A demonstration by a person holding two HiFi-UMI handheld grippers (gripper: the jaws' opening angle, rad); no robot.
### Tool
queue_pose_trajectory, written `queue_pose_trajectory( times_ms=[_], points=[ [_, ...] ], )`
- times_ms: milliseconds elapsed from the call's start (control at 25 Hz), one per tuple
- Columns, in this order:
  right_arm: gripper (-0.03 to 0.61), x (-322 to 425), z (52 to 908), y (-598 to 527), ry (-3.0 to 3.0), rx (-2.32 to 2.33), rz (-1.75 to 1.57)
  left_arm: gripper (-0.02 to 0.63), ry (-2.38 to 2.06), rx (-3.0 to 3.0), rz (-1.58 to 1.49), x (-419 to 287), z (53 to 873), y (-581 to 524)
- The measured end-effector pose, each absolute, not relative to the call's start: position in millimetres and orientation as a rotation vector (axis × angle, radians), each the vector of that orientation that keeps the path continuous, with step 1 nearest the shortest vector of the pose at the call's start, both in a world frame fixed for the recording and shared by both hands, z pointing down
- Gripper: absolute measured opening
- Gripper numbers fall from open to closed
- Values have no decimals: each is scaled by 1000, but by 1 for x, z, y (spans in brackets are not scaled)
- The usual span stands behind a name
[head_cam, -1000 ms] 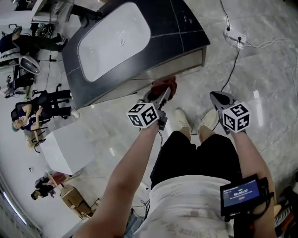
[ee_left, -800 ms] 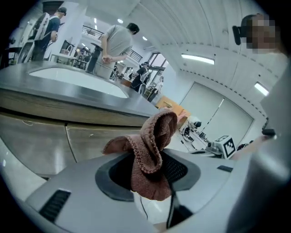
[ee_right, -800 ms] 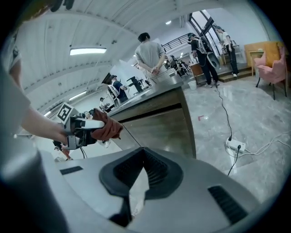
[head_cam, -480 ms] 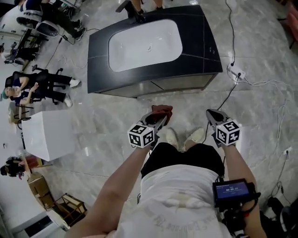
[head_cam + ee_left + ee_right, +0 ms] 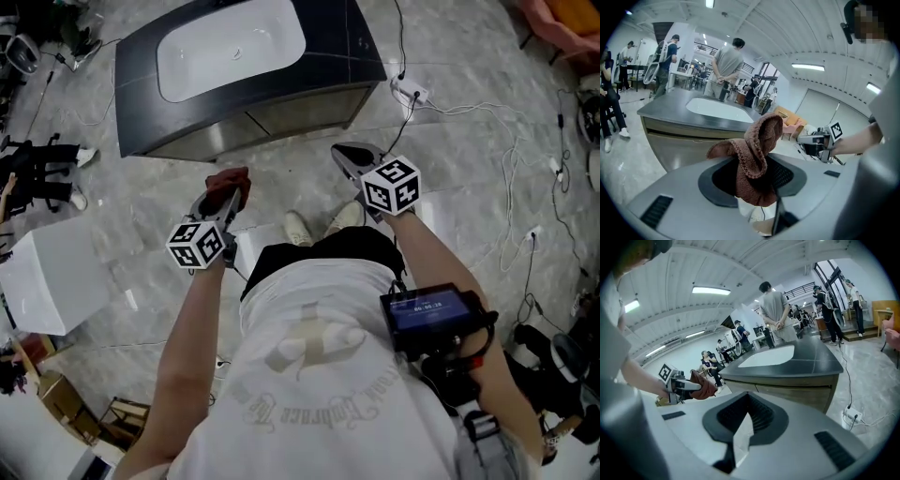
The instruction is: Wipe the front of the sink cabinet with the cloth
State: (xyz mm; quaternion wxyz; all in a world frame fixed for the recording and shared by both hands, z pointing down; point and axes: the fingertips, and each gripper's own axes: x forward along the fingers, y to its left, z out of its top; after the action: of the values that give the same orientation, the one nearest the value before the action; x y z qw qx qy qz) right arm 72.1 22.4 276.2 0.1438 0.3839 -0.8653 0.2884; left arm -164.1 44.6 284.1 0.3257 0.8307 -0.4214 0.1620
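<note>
- Pinching the brown cloth (image 5: 228, 178) between its jaws, the left claw (image 5: 223, 199) is held forward on an outstretched forearm.
- The cloth hangs clear of the sink cabinet (image 5: 281, 114), near its front.
- The right claw (image 5: 345, 153) points at the cabinet, jaws pressed together on nothing.
- Both claws hover above the floor (image 5: 450, 187).

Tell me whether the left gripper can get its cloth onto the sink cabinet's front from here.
Likely yes, after closing in: the left gripper, shut on the cloth, hangs short of the cabinet front, with only bare floor between them.
</note>
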Motion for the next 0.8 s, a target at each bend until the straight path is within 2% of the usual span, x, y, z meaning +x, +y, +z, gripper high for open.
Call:
queue_pose_trajectory(
  times_ms=[480,800],
  points=[
    [12,3,213,29,-2665,910,668,169,-1099,2282,366,-156,253,63],
    [12,-35,192,59,-2690,836,628,169,-1099,2281,348,-185,245,90]
  ],
)
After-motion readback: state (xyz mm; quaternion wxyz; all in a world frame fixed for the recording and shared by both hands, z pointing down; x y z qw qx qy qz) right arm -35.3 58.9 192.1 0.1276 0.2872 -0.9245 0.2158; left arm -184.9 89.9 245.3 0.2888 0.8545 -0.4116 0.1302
